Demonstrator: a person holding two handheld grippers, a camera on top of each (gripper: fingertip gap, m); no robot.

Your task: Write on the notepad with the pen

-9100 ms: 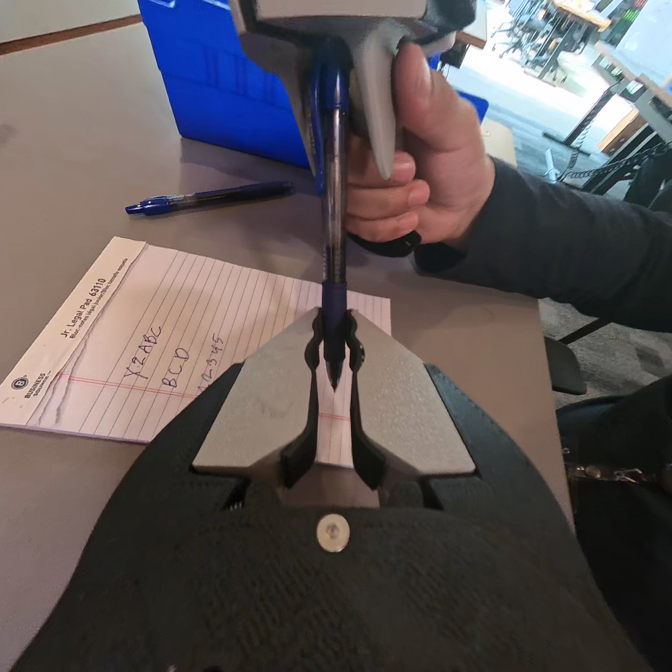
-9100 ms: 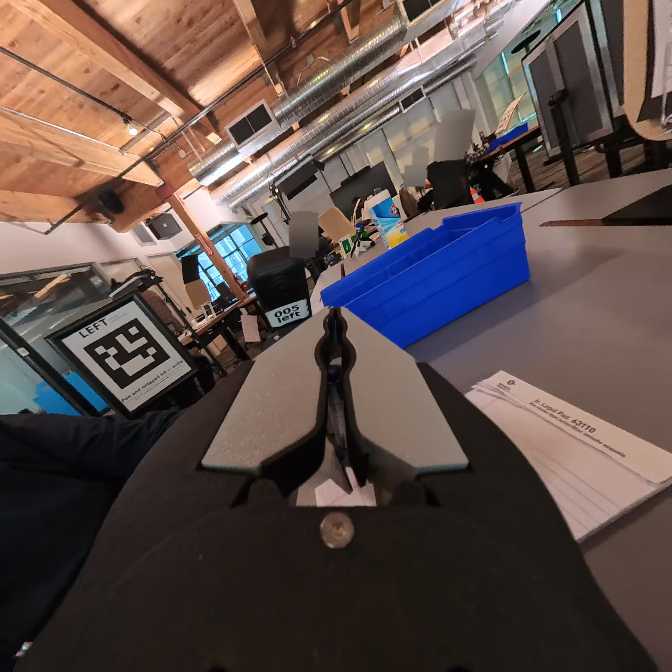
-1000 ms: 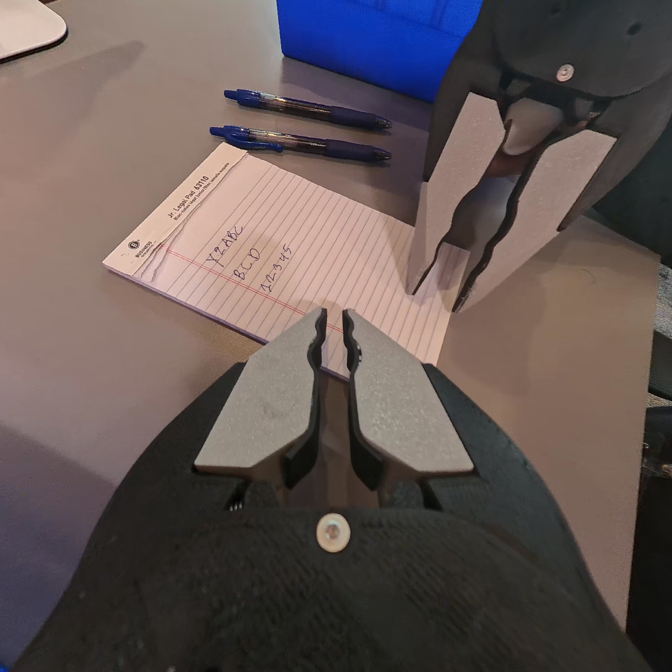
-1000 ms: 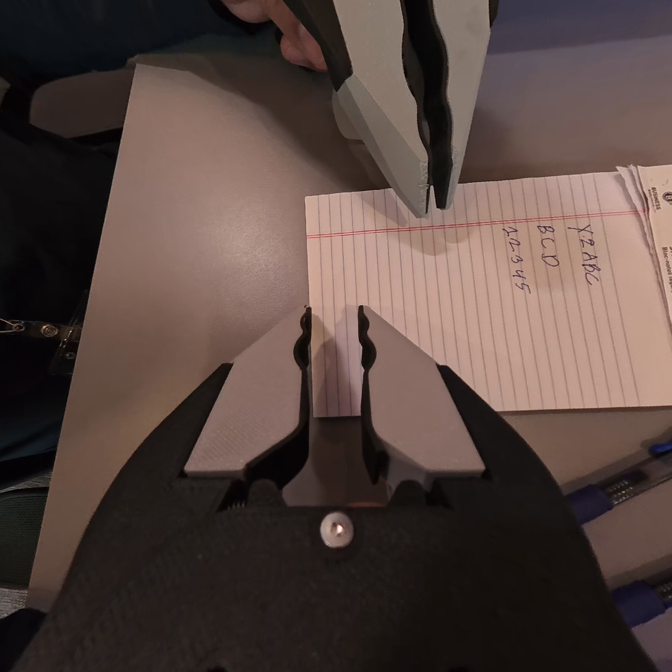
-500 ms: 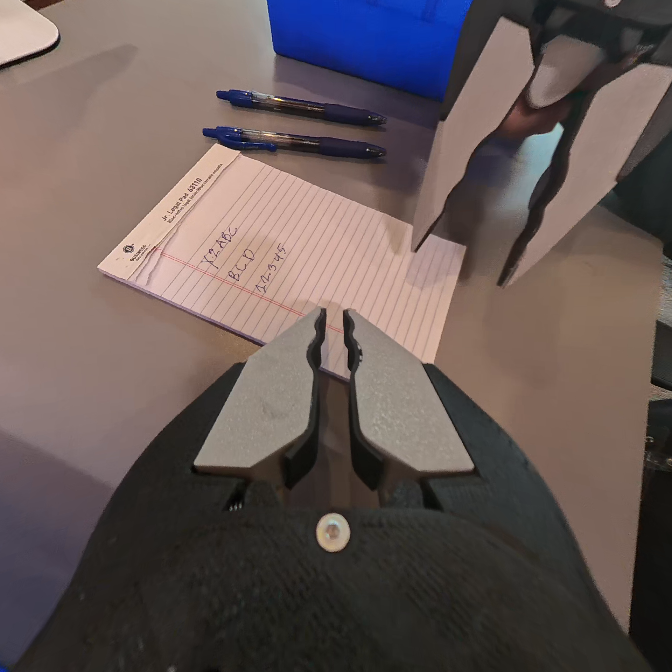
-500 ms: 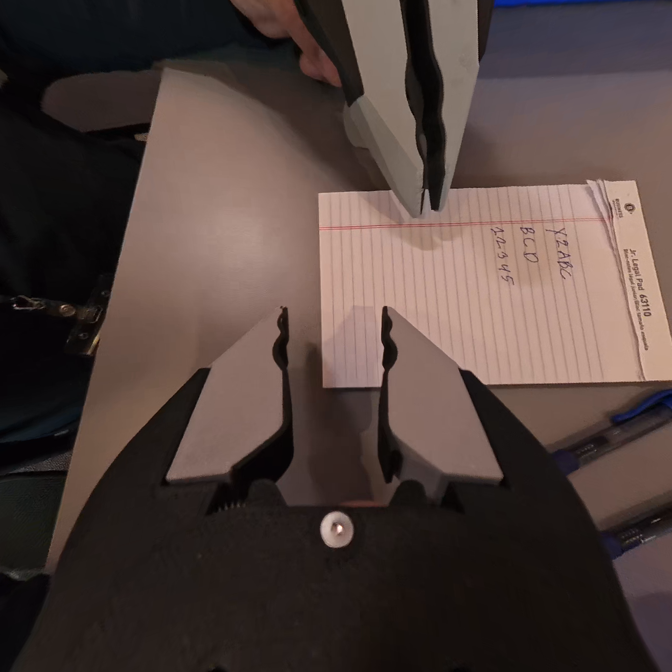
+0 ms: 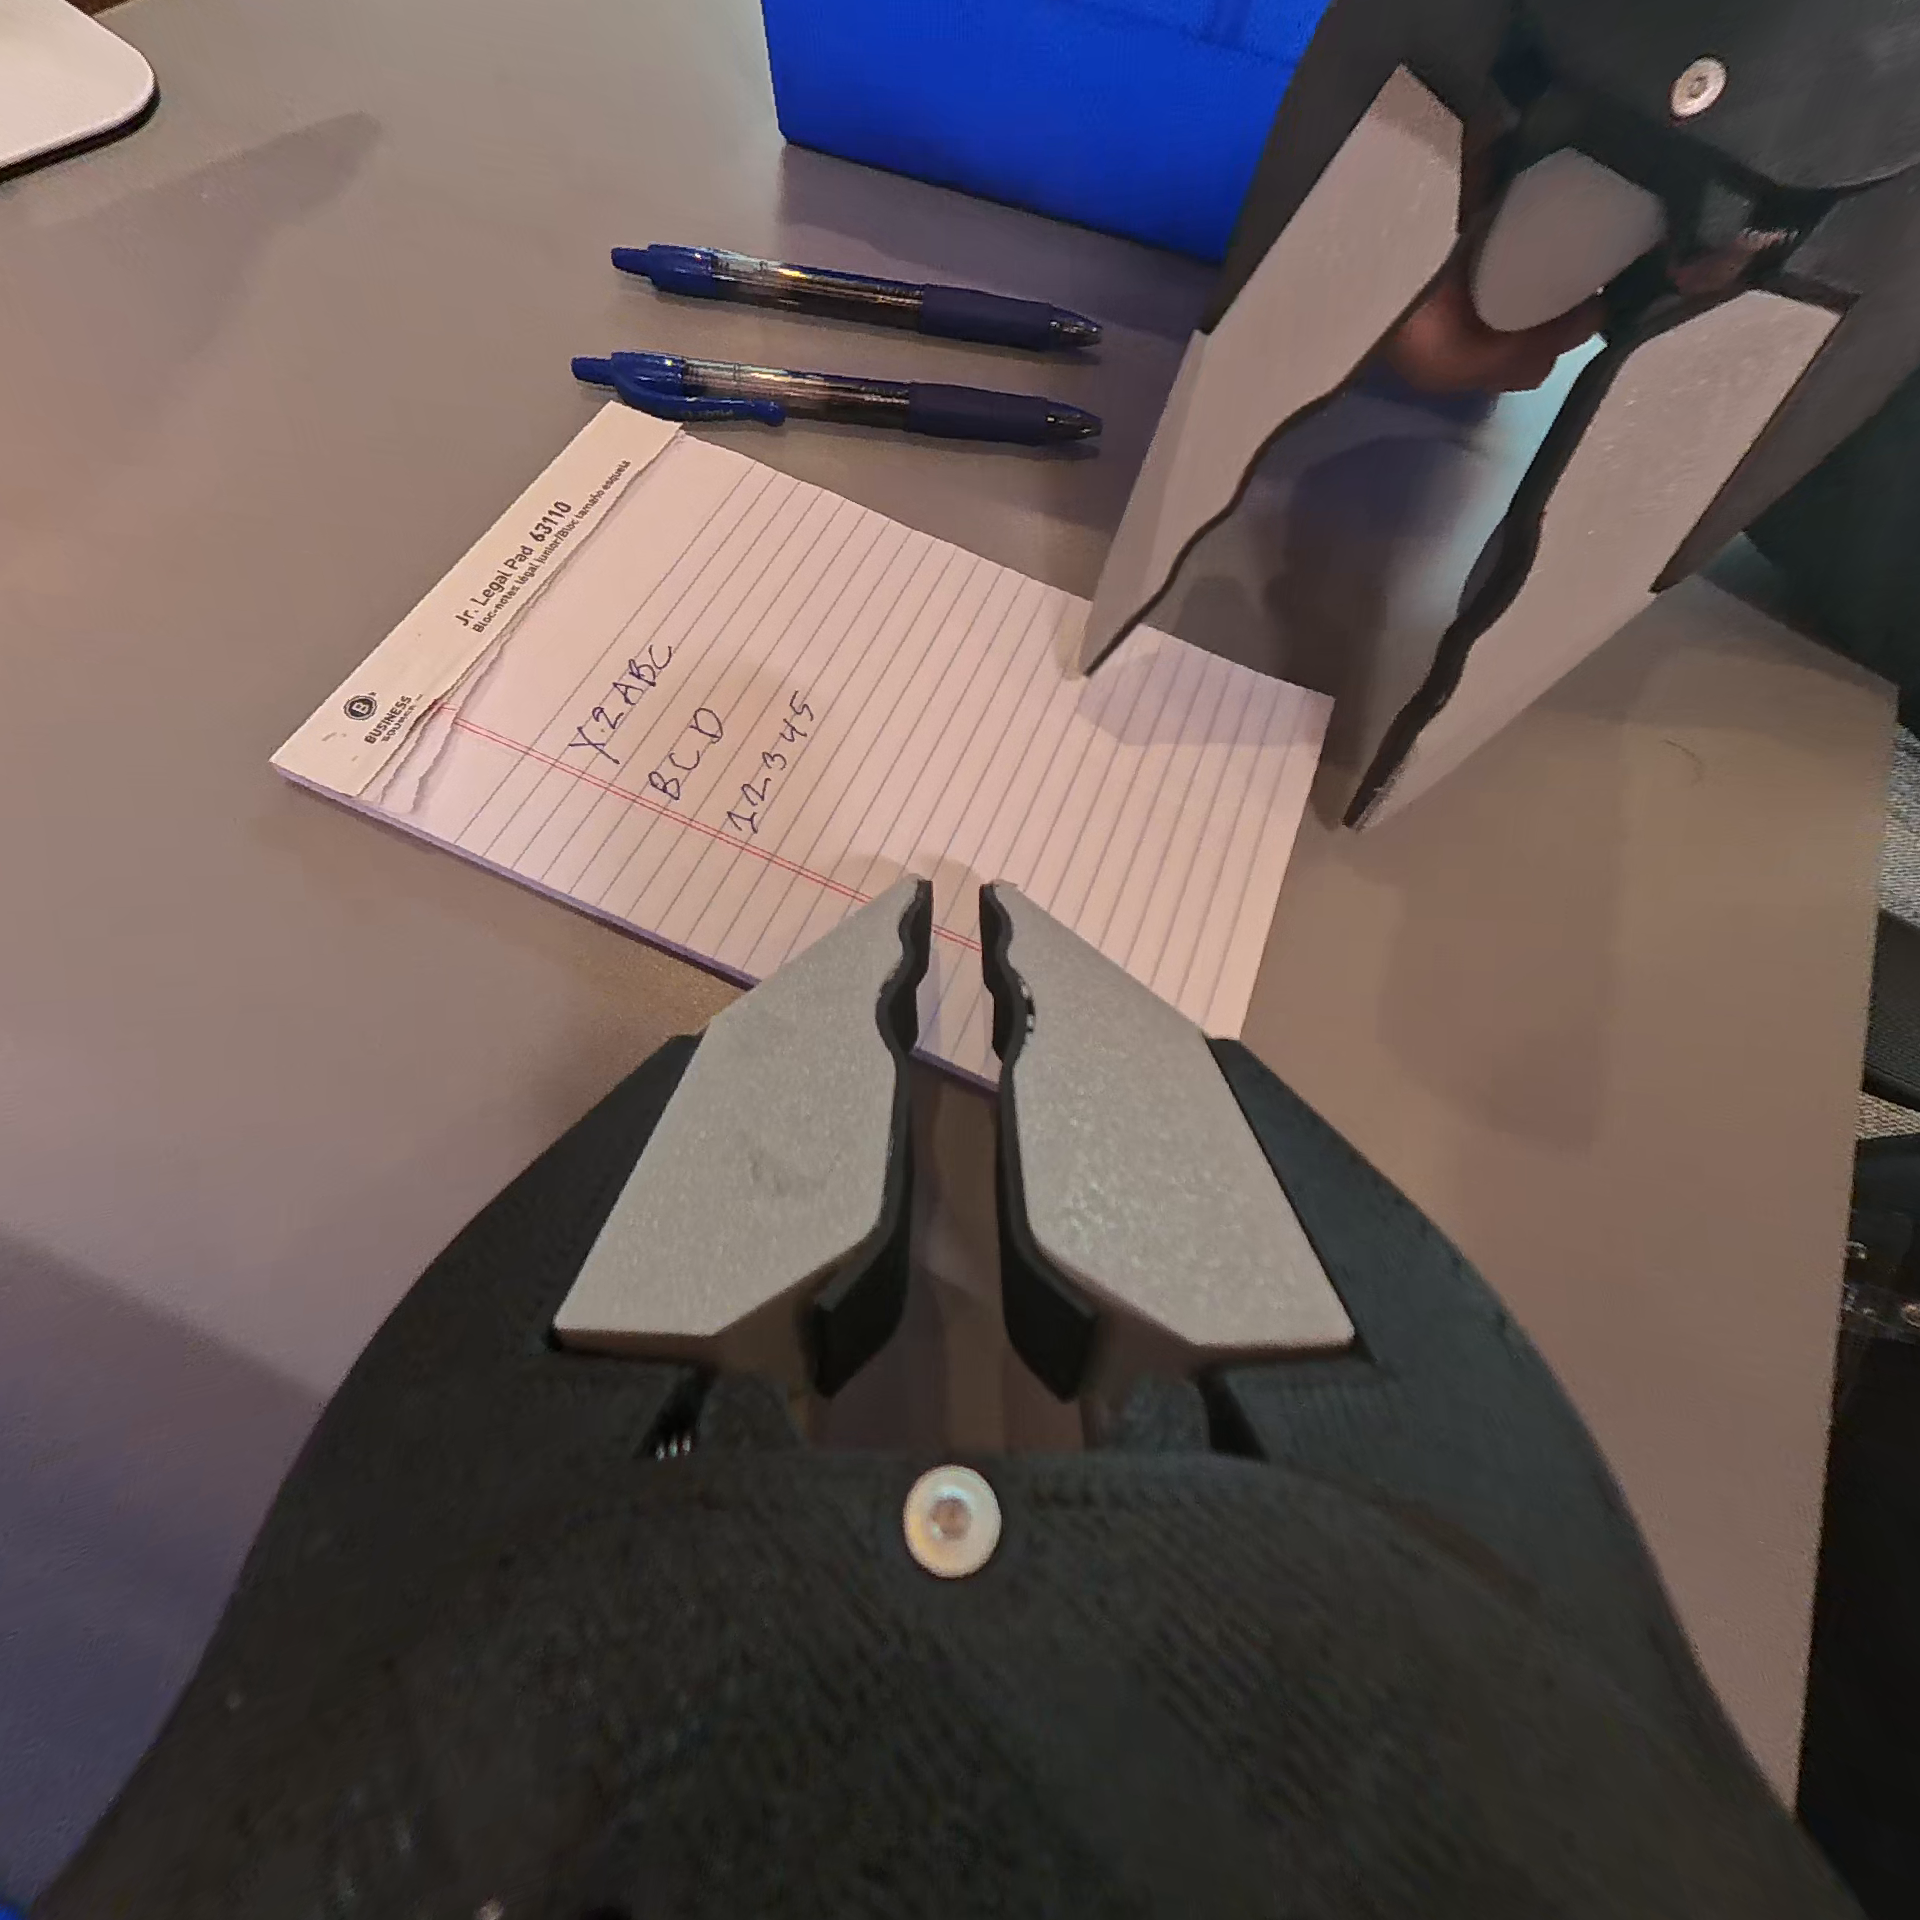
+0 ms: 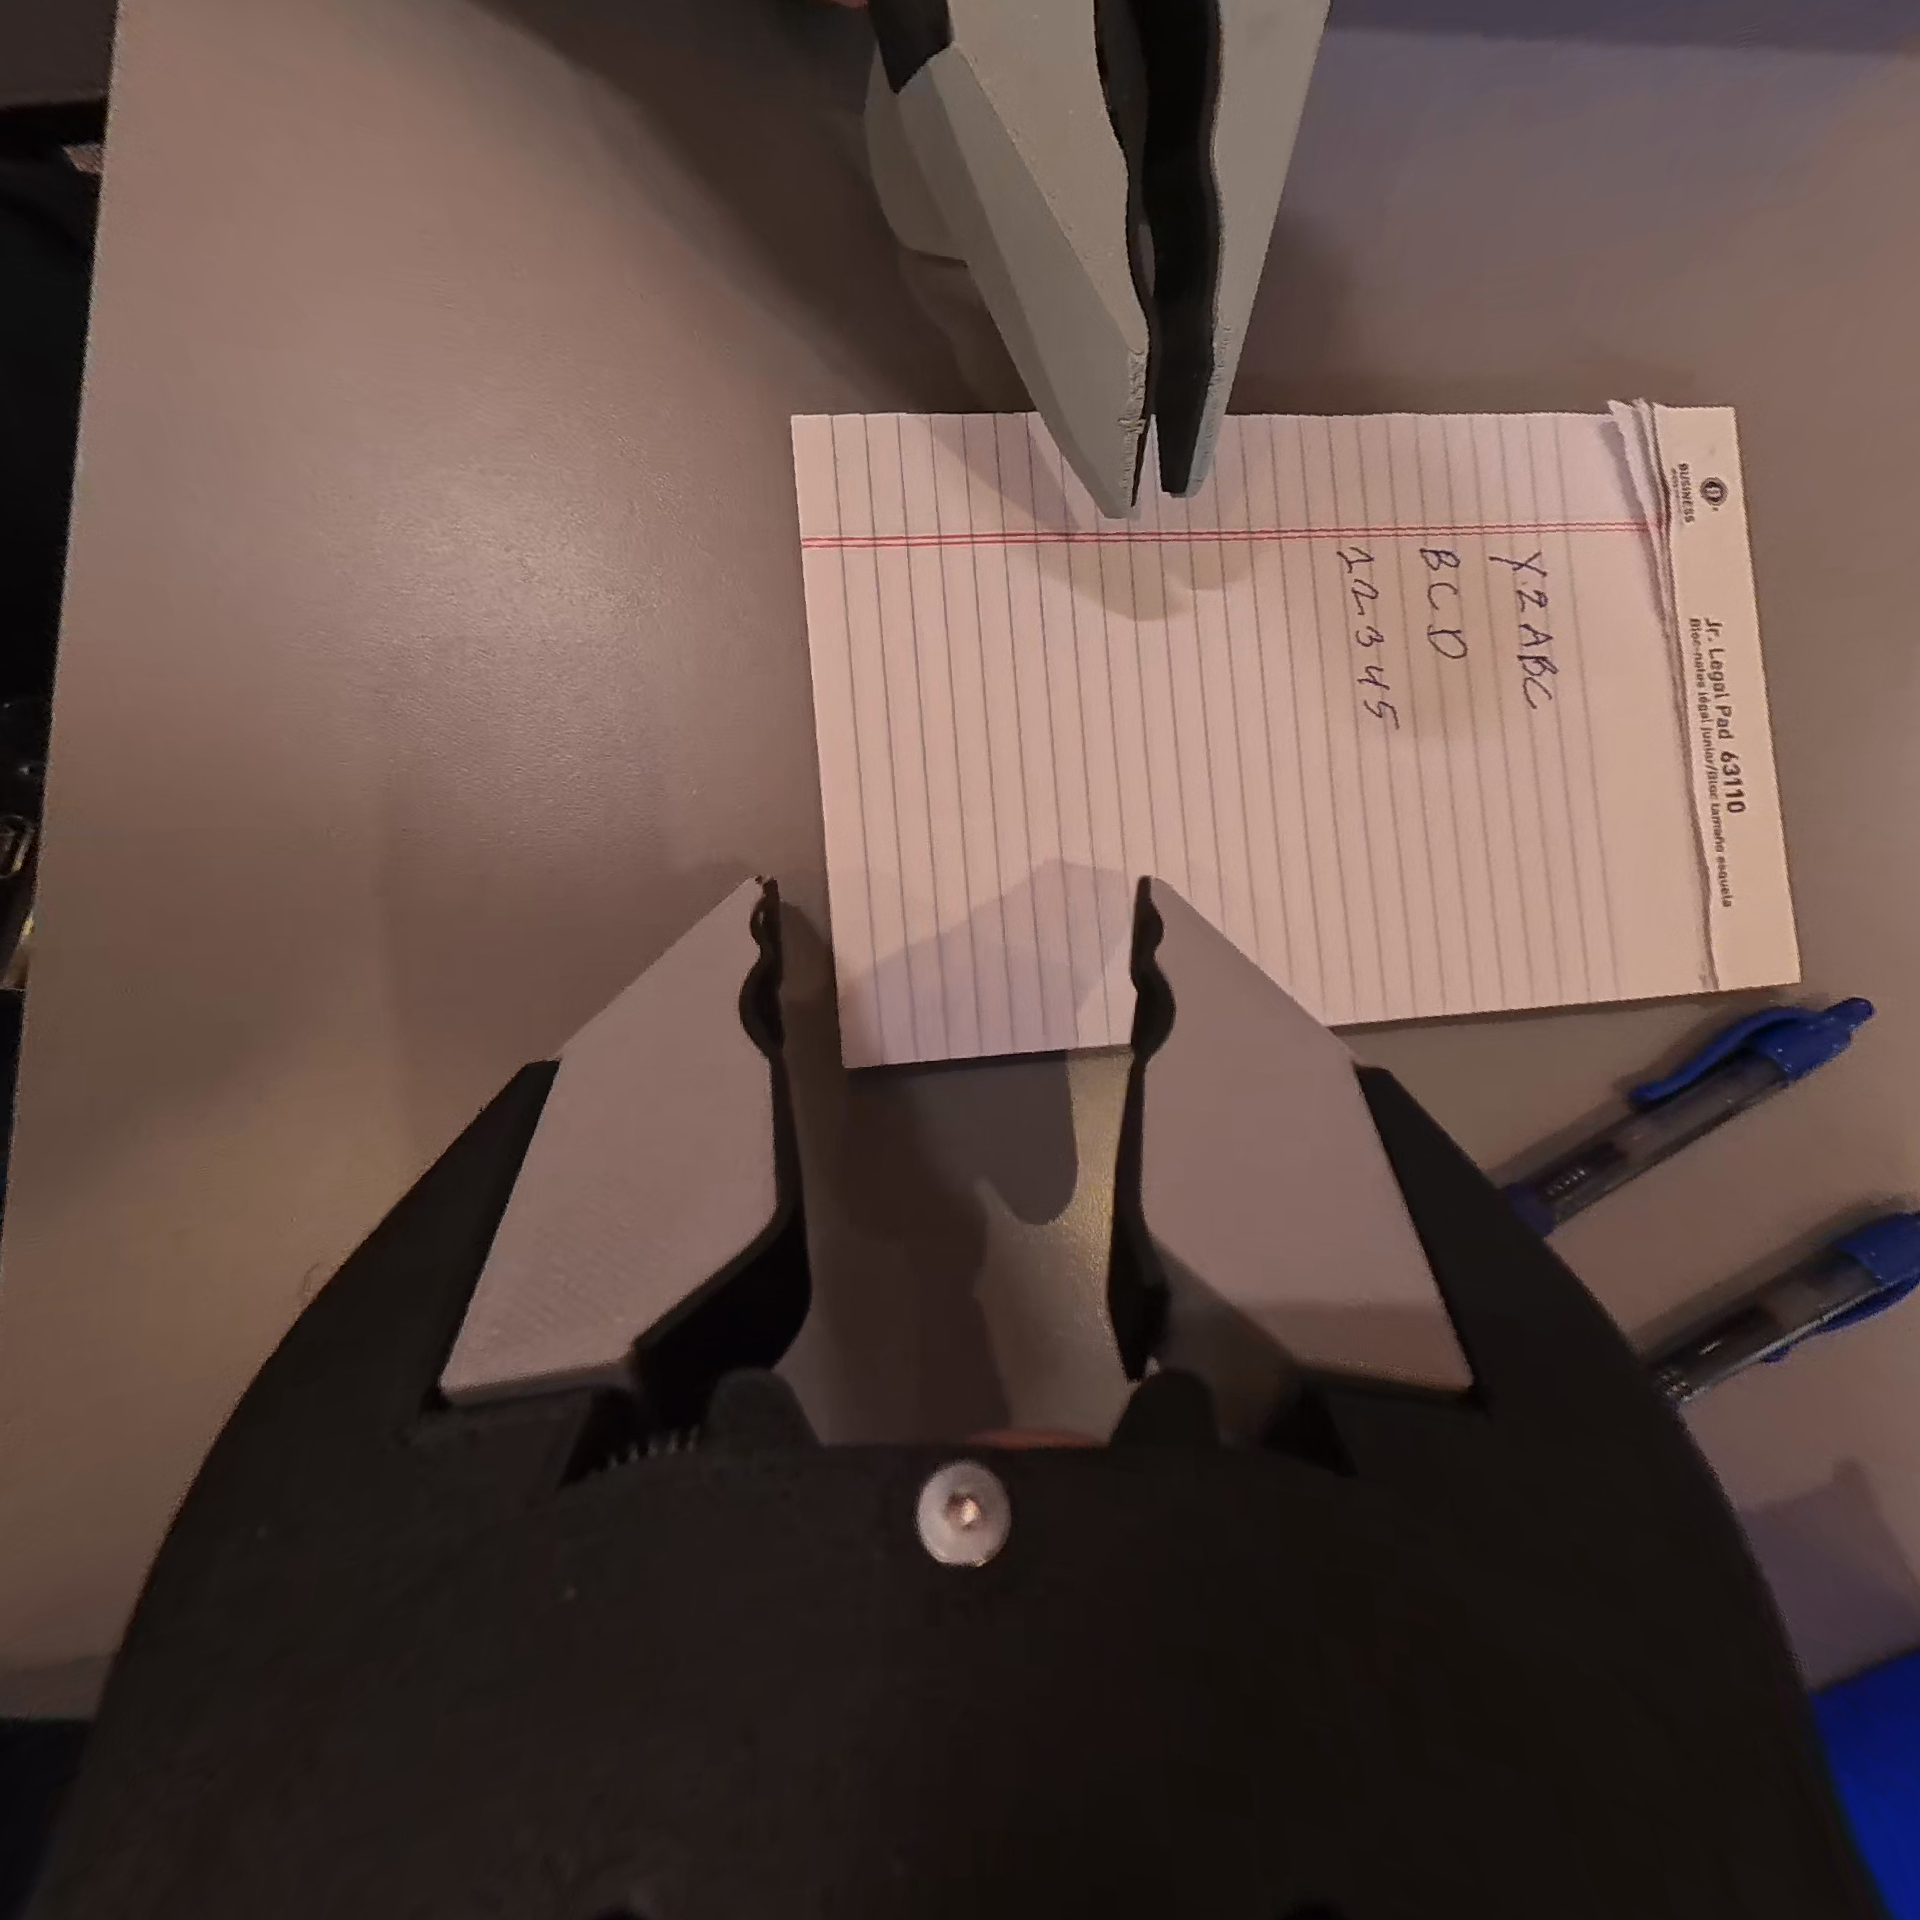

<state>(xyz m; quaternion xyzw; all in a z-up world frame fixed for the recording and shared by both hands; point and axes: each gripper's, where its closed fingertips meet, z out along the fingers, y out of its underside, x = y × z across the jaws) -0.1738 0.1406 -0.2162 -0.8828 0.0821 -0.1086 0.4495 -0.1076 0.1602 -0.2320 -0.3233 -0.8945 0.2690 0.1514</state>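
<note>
A white lined notepad (image 7: 935, 644) with a few lines of blue handwriting lies flat on the grey table; it also shows in the right wrist view (image 8: 1299, 831). Two blue pens lie side by side just beyond its long edge, one nearer (image 7: 831, 395) and one farther (image 7: 852, 296); both show in the right wrist view (image 8: 1683, 1112) (image 8: 1787, 1309). My left gripper (image 7: 951, 894) is shut and empty, tips over the pad's near edge by the red margin line (image 8: 1164, 488). My right gripper (image 8: 954, 894) is open and empty above the pad's bottom corner (image 7: 1226, 743).
A blue box (image 7: 1018, 104) stands behind the pens. A white flat object (image 7: 62, 94) lies at the far left corner. The table edge (image 7: 1860, 1039) runs down the right side, with dark objects beyond it. Tip to tip, the grippers are about 8 cm apart.
My right gripper has opened wider and pulled back from the pad's corner, so more of the pad and pens shows. My left gripper has stayed shut and nearly still.
</note>
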